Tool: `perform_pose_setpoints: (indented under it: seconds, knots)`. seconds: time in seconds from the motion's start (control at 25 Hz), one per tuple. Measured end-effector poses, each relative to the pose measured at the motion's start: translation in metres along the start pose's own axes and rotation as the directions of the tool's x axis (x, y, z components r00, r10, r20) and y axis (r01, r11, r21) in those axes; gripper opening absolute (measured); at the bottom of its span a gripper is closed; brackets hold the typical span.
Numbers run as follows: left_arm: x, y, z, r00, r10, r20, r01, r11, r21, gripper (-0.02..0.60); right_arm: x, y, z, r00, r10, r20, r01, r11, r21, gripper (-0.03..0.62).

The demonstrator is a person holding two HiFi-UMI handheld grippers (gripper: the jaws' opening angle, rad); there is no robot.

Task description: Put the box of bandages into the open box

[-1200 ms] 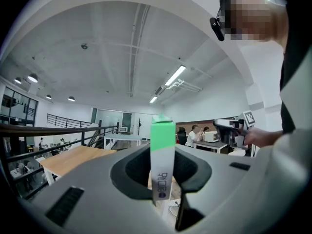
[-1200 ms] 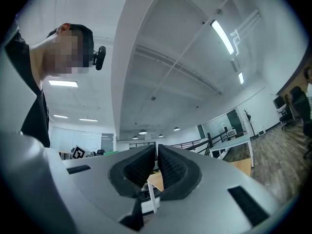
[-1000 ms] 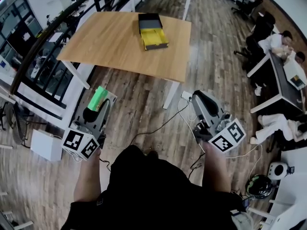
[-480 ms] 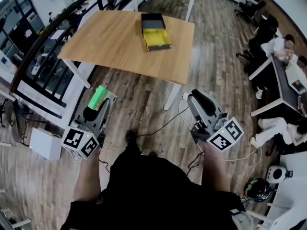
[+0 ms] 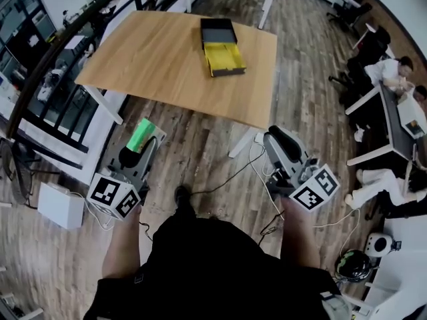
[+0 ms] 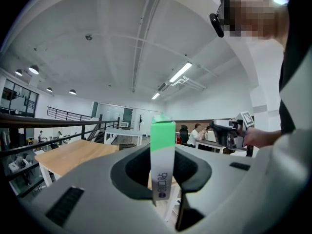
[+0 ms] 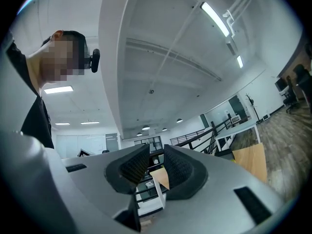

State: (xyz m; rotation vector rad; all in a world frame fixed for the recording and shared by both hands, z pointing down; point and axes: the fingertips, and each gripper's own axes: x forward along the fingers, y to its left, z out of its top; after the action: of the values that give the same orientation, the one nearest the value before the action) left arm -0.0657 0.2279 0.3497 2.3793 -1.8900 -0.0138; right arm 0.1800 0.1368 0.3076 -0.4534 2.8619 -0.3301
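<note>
left hand-held gripper (image 5: pixel 136 149): clamped on the green box of bandages (image 5: pixel 141 135), over the floor (image 5: pixel 200 139) | right hand-held gripper (image 5: pixel 279 141): jaws a little apart, nothing between them | open box (image 5: pixel 223 53): yellow inside, on the tabletop (image 5: pixel 150 59), well apart from both

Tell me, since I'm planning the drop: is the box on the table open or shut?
Open: the box shows its yellow inside in the head view.

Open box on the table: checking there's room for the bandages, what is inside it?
The open box shows only its yellow lining in the head view, nothing lying in it. Its near wall may cover a strip.
</note>
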Motion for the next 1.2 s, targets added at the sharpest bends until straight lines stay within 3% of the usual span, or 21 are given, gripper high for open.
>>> perform_pose_setpoints:
  seconds: [0.56, 1.2]
  knots:
    - [0.041, 0.122, -0.007, 1.000, -0.009, 0.002, 0.009, 0.998, -0.054, 0.091, 0.133, -0.028, -0.023, 0.998, 0.009, -0.062, -0.008, 1.000, 0.024, 0.092]
    - [0.042, 0.181, -0.001, 0.999, -0.047, 0.022, 0.049, 0.995, -0.084, 0.091, 0.187, -0.020, -0.012, 0.999, -0.038, -0.034, 0.038, 0.999, -0.002, 0.083]
